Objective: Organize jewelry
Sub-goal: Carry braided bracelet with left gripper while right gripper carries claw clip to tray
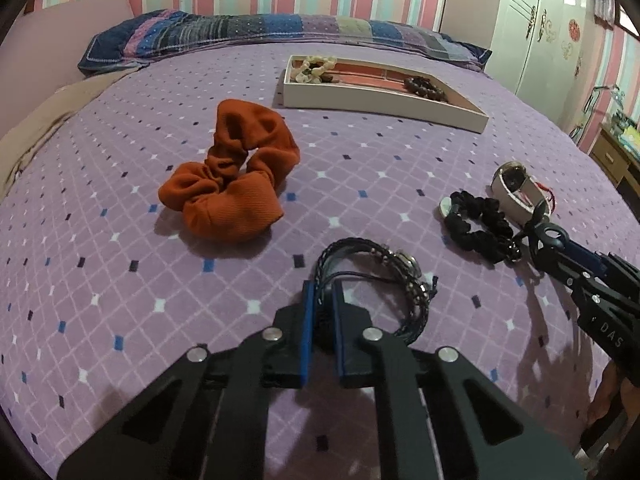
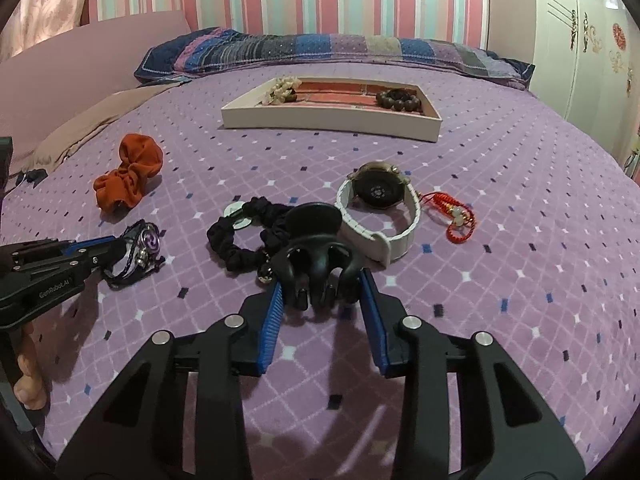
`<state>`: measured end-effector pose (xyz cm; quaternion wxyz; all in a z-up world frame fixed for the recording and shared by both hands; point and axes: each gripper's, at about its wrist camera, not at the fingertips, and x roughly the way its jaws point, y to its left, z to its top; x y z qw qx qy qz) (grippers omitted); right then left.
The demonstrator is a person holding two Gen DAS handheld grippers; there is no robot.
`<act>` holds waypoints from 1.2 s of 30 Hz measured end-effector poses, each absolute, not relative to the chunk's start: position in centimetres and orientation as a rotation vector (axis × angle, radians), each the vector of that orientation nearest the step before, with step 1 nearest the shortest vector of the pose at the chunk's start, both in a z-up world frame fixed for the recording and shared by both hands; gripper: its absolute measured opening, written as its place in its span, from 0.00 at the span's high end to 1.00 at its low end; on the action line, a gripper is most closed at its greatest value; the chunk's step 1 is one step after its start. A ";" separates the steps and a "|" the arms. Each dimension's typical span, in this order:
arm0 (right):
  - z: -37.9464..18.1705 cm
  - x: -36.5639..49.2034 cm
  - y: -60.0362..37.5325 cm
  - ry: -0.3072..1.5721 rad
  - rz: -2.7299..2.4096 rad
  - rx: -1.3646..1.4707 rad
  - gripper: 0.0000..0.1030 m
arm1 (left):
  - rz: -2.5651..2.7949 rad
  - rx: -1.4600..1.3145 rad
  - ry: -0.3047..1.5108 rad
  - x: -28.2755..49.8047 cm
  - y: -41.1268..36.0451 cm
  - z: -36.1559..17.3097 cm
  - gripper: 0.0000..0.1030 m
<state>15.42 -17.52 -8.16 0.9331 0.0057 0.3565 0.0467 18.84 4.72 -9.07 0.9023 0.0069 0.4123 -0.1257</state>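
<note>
My left gripper (image 1: 323, 288) is shut on a black braided bracelet (image 1: 384, 276) with a purple charm, held just above the bedspread; it also shows in the right wrist view (image 2: 138, 254). My right gripper (image 2: 320, 280) is closed on a black hair claw clip (image 2: 316, 248); it also shows in the left wrist view (image 1: 538, 236). A black scrunchie (image 2: 248, 236), a white-strapped watch (image 2: 380, 208), a red cord charm (image 2: 456, 216) and an orange scrunchie (image 1: 236, 176) lie on the bed. The white jewelry tray (image 1: 380, 100) holds pale and brown bead bracelets.
A purple diamond-patterned bedspread (image 1: 120, 280) covers the bed. A patchwork pillow (image 1: 248, 32) lies behind the tray. A white wardrobe (image 1: 548, 28) stands at the right, with a cluttered desk (image 1: 616, 140) beside it.
</note>
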 end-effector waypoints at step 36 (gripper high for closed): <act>-5.2 17.6 -18.6 0.667 0.155 0.038 0.65 | -0.284 0.013 0.726 19.8 2.1 -2.7 0.91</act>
